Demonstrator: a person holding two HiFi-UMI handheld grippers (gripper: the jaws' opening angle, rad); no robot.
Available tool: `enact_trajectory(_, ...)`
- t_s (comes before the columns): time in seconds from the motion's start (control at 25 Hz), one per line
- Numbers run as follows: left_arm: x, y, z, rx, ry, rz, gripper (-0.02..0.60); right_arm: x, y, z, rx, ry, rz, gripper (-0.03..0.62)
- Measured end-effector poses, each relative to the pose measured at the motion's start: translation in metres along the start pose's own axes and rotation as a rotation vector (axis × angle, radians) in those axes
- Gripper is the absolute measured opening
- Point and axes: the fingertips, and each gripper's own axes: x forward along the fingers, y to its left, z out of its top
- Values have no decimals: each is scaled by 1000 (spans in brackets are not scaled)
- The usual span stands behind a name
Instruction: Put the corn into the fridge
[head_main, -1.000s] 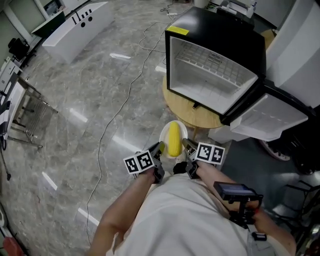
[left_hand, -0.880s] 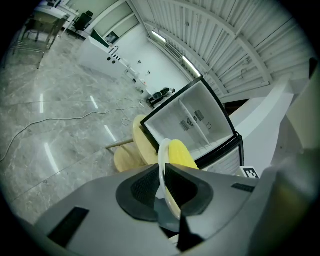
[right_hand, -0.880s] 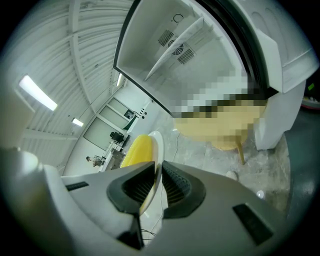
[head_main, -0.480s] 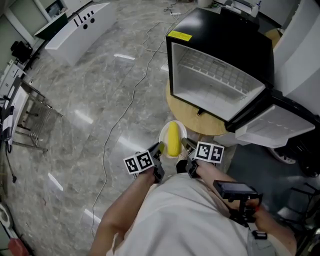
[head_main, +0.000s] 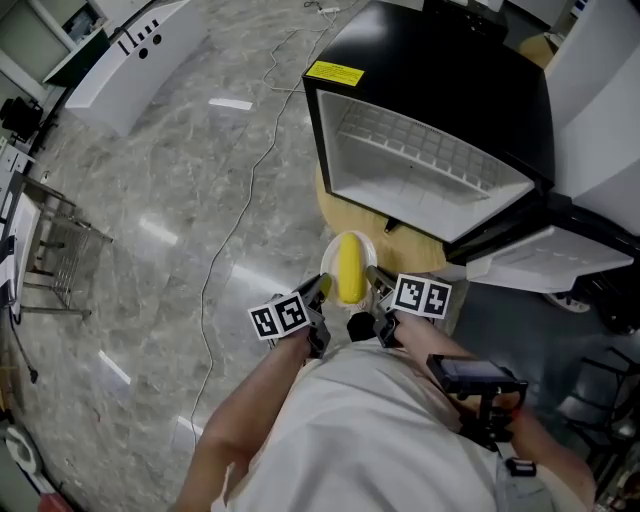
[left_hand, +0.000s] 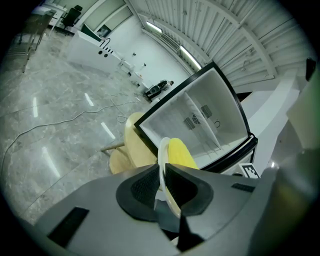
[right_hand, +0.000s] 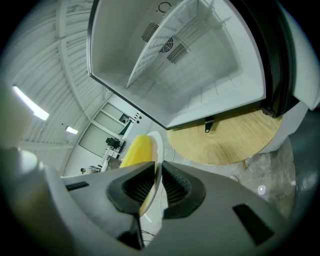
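One yellow corn cob lies lengthwise on a small white plate. The plate is up in the air in front of the person's chest, not yet in the fridge. The left gripper has its jaws pressed together on the plate's left rim, and the thin white edge runs between the dark pads in the left gripper view. The right gripper is clamped the same way on the opposite rim, so the plate hangs between the two with the corn on top.

Just beyond the plate is a round wooden table, and the black fridge stands on it. Its door stands wide open to the person's right. The white inside looks bare, with a wire shelf across the upper part and open room under it.

As for progress, the pick-up looks done and the door is open, so the carry to the fridge seems to be the step in hand. What is left, by my reading, is to bring plate and corn forward and level through the opening. They would then be set down on the shelf or the bottom, both grippers let go, and the door probably closed. The cob lies loose, so a tilt could roll it off.
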Motion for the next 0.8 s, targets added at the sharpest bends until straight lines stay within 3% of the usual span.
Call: enact_trajectory(0.8,92,12,30,21,82,24,43,39,-54,66,-24,-14,-90,48)
